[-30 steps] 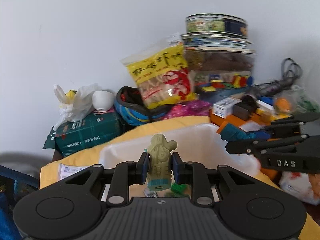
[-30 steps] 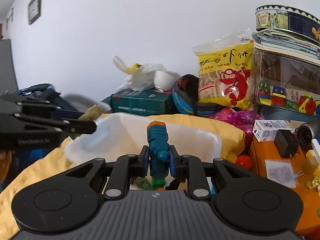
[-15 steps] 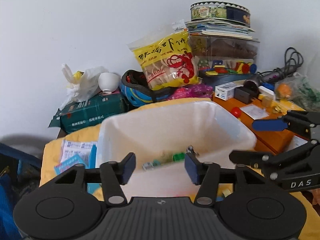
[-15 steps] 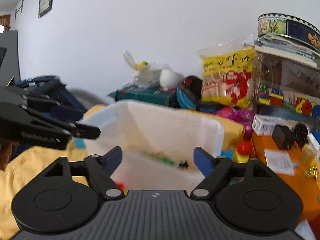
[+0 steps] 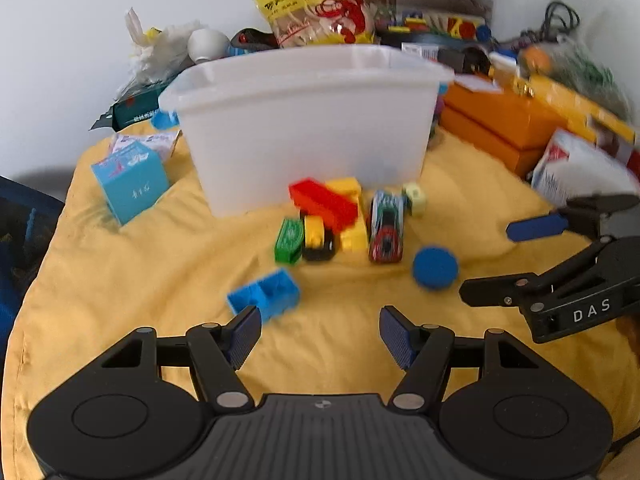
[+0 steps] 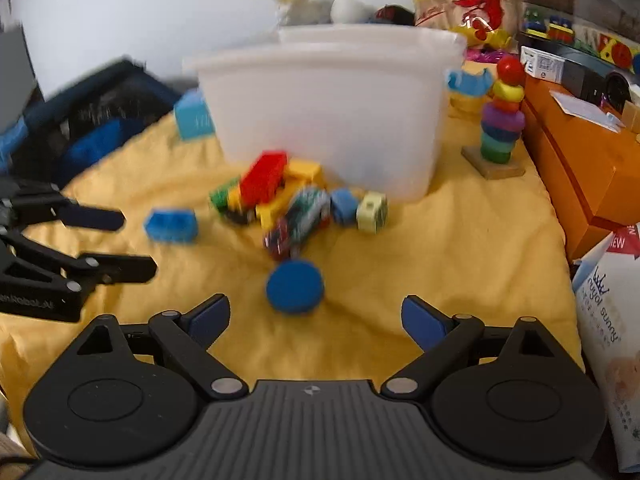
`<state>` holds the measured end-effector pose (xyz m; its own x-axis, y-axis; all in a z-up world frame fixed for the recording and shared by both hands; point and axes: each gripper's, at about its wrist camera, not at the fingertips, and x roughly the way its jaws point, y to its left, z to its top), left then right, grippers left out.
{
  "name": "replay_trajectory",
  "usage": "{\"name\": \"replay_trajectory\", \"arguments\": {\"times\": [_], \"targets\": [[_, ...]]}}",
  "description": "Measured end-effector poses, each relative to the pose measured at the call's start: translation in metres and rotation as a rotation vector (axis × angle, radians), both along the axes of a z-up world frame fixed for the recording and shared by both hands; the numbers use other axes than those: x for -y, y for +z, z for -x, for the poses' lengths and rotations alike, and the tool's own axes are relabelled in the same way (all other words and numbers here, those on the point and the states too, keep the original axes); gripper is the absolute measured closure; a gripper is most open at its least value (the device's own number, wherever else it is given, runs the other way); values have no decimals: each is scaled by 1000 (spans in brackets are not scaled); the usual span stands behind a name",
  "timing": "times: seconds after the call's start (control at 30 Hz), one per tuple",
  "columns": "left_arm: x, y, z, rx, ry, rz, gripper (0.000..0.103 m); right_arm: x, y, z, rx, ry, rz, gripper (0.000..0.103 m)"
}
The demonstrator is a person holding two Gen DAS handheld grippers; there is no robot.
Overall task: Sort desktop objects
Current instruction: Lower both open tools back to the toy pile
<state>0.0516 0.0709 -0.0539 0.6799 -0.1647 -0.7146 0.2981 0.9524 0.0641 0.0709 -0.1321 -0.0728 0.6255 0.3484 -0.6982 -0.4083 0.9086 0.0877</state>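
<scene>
A white plastic bin [image 5: 304, 120] [image 6: 328, 112] stands on the yellow cloth. In front of it lies a heap of toys: a red brick [image 5: 322, 200] [image 6: 264, 178], yellow bricks [image 5: 348, 232], a green piece [image 5: 289, 240], a toy car [image 5: 386, 224] [image 6: 298, 220] and a pale cube [image 5: 415, 199] [image 6: 372, 212]. A blue brick [image 5: 266, 294] [image 6: 171, 226] lies just ahead of my left gripper [image 5: 320, 330], which is open and empty. A blue disc [image 5: 435, 267] [image 6: 295, 286] lies just ahead of my right gripper [image 6: 316, 316], also open and empty.
A light blue box [image 5: 130, 180] sits left of the bin. Orange boxes [image 5: 504, 128] [image 6: 580, 172] and a white carton [image 6: 612, 300] line the right. A ring-stacking toy [image 6: 500, 120] stands right of the bin. A snack bag [image 5: 316, 12] and clutter lie behind.
Both grippers let go of their toys over the bin and opened. Since then they have dropped low in front of the bin, facing the toy heap on the cloth.
</scene>
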Motion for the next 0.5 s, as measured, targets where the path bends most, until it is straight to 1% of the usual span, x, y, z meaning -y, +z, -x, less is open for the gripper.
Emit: {"name": "replay_trajectory", "arguments": {"times": [0.03, 0.1, 0.13, 0.17, 0.2, 0.23, 0.27, 0.33, 0.4, 0.43, 0.47, 0.5], "targets": [[0, -2, -1, 7, -3, -24, 34, -2, -3, 4, 6, 7, 10, 14], [-1, -3, -6, 26, -9, -75, 35, -5, -7, 5, -8, 37, 33, 26], [-2, -2, -10, 34, -16, -93, 35, -7, -8, 5, -18, 47, 41, 30], [-4, -1, -13, 45, -33, -106, 35, -7, -9, 7, -25, 53, 45, 36], [-4, 0, -15, 55, -62, -124, 35, -7, -10, 8, -28, 57, 44, 39], [-3, -1, -16, 61, -101, -149, 35, -7, -11, 9, -33, 62, 43, 40], [-1, -3, -19, 69, -140, -192, 35, -8, -13, 9, -38, 64, 43, 40], [5, -7, -23, 80, -218, -281, 38, -8, -15, 13, -36, 54, 48, 40], [9, -13, -28, 73, -294, -352, 46, -8, -15, 15, -30, 42, 52, 40], [11, -16, -30, 69, -325, -377, 48, -8, -14, 16, -27, 38, 52, 40], [11, -19, -32, 65, -354, -392, 52, -8, -13, 16, -23, 34, 52, 40], [11, -23, -36, 51, -380, -403, 59, -8, -13, 18, -18, 28, 52, 40]]}}
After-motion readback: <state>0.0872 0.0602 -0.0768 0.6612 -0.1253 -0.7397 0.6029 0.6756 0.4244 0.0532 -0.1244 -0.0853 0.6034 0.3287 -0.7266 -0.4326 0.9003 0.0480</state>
